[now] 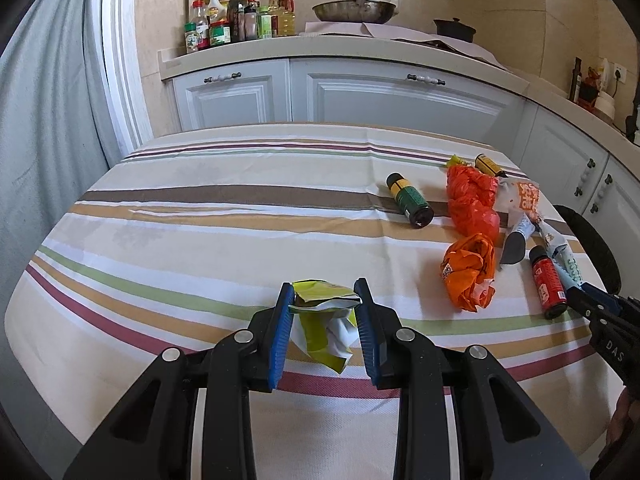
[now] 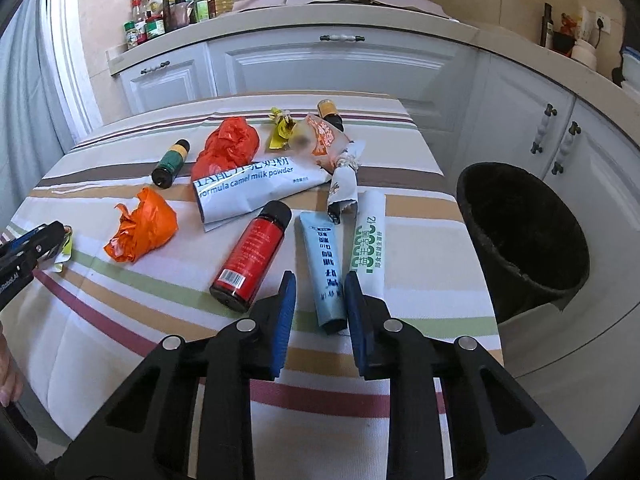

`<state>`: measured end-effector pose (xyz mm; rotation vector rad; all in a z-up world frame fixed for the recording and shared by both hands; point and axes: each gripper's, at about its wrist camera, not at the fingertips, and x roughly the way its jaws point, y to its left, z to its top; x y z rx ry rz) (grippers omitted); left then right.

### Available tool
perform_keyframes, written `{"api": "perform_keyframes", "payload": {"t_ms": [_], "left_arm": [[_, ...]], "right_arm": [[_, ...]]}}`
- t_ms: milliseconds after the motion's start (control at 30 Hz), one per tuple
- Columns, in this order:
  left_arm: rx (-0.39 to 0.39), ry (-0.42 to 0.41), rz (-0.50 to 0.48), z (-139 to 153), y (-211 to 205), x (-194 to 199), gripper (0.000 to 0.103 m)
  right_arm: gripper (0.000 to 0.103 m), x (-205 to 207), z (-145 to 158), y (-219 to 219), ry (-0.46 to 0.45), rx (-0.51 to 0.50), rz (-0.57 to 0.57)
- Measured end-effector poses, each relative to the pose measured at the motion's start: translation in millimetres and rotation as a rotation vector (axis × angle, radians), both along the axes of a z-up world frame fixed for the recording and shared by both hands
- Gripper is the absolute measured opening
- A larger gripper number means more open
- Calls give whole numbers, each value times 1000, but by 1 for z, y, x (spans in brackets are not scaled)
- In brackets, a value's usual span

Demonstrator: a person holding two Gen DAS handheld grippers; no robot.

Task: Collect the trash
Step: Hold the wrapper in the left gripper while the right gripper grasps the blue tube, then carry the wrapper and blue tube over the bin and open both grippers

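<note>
My left gripper [image 1: 323, 292] has its blue pads on both sides of a crumpled yellow-green and white wrapper [image 1: 326, 322] on the striped tablecloth [image 1: 200, 216]; the pads touch it. My right gripper [image 2: 320, 284] is open around the lower end of a light blue tube [image 2: 326, 270], apart from it. Beside the tube lie a red bottle [image 2: 250, 256], a white-green tube [image 2: 370, 236], a camel milk powder pouch [image 2: 256, 188], two orange bags [image 2: 142, 232] [image 2: 228, 144], a green bottle [image 2: 170, 164] and a yellow wrapper [image 2: 280, 128]. A black bin [image 2: 524, 236] stands right of the table.
White kitchen cabinets [image 1: 340, 96] and a counter with bottles [image 1: 224, 20], a pan [image 1: 352, 8] and a black pot [image 1: 454, 28] lie behind the table. A grey curtain [image 1: 40, 120] hangs at the left. A small brown bottle [image 2: 330, 114] lies at the table's far edge.
</note>
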<state>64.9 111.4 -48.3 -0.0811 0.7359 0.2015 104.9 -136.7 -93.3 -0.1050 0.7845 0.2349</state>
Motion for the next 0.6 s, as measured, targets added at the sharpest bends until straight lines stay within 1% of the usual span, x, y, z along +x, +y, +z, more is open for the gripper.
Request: {"api": "perform_keyframes", "payload": {"t_ms": [33,100,133,233,333,600], "left_arm": [[-1,1,0,0,0,1,31],[-2,5,0,-2,1,2,31],[-3,6,1,-2,1,2,31],[-7,6,4,-3,2,2,31],[-9,0,6,-2,3,1,31],[-9,-30,-10,8,-4,-2,31]], "right_arm": [[24,1,0,1,1,-8,2],[14,2,0,4,4,-16,14],[13,3,-1,6,14,-15,22],[9,0,-1,9,5,-27,29],[7,-3,1,8,-3,-15,32],[6,-12,15,5,-51,-7,28]]}}
